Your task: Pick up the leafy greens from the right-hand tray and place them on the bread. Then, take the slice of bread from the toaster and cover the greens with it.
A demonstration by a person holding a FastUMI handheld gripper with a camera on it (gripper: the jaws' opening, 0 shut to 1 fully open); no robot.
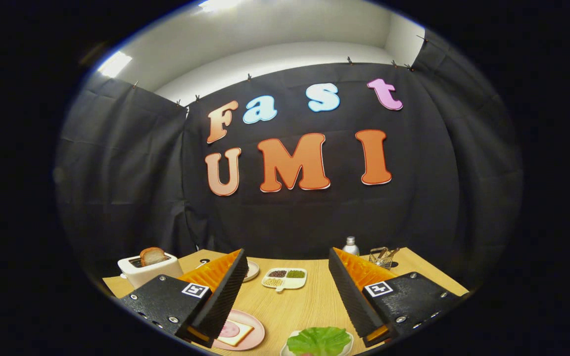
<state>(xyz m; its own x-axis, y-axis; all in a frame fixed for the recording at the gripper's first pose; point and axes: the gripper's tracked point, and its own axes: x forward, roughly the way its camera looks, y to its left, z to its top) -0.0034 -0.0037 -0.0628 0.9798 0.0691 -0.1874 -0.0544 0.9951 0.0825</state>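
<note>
Leafy greens point(318, 340) lie flat in my near-right white tray point(348, 342). One bread slice point(236, 333), topped, rests on the pink plate point(255, 340); another bread slice point(152, 256) stands upright in the white toaster point(149, 271).

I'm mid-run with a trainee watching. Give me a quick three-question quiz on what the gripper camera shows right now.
1. True or false: the gripper has its fingers spread wide with nothing held between them.
2. Where is the browned slice of bread? A) flat on the wooden table B) standing in the white toaster C) on the round pink plate
3. Fill in: the green leafy lettuce lies in a white ____ near the fingers.

Key
1. True; the fingers stand apart above the table.
2. B; its top pokes out of the slot.
3. Tray; the pink plate beside it holds a pale bread slice with ham.
</note>
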